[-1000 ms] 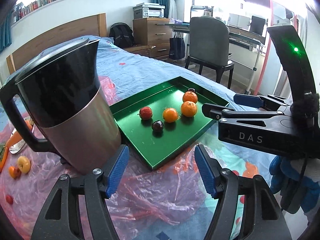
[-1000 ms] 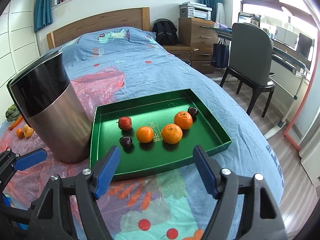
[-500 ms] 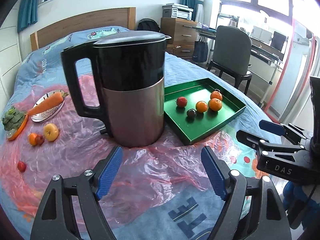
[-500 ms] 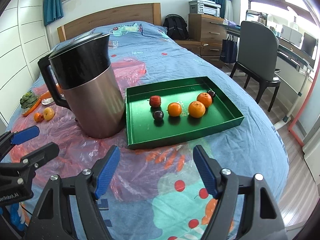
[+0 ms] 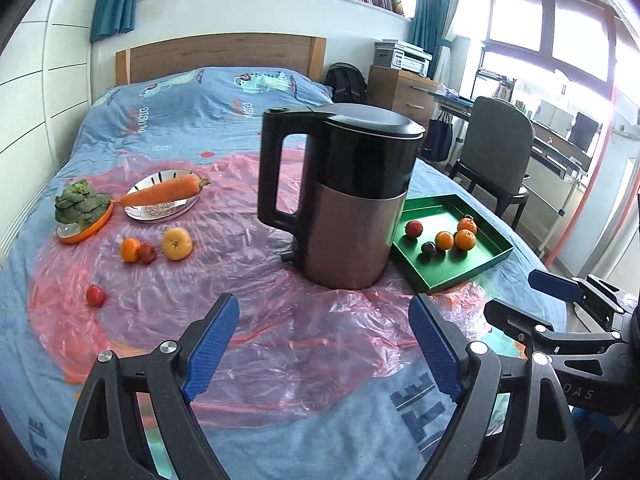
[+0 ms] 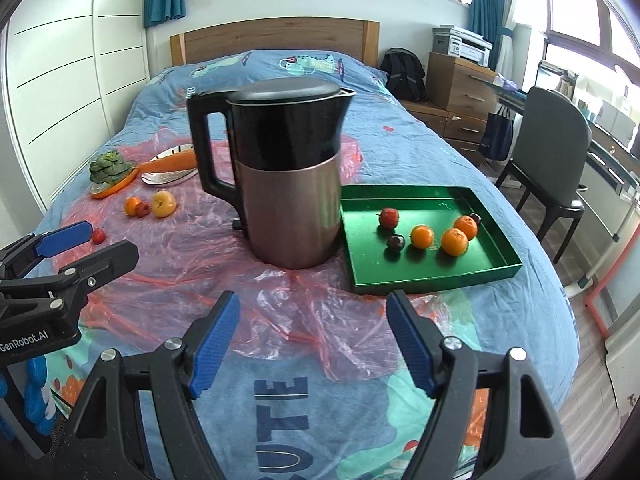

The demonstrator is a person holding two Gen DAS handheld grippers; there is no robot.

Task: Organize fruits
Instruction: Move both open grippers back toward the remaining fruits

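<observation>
Bare pink plastic sheet (image 5: 280, 320) ahead of both grippers, bed edge (image 6: 560, 320) dropping off at 3 o'clock. Left gripper (image 5: 324, 344) opening, empty between the pads; right gripper (image 6: 314, 344) spread wide, gripping nothing. Kettle (image 6: 288, 176) upright at 12 o'clock, blocking the middle. Green tray (image 6: 496, 268) at 2 o'clock with six fruits inside. Loose fruits (image 5: 156, 246) at 10 o'clock, near carrot dish (image 5: 162, 210) and greens (image 5: 80, 204).
</observation>
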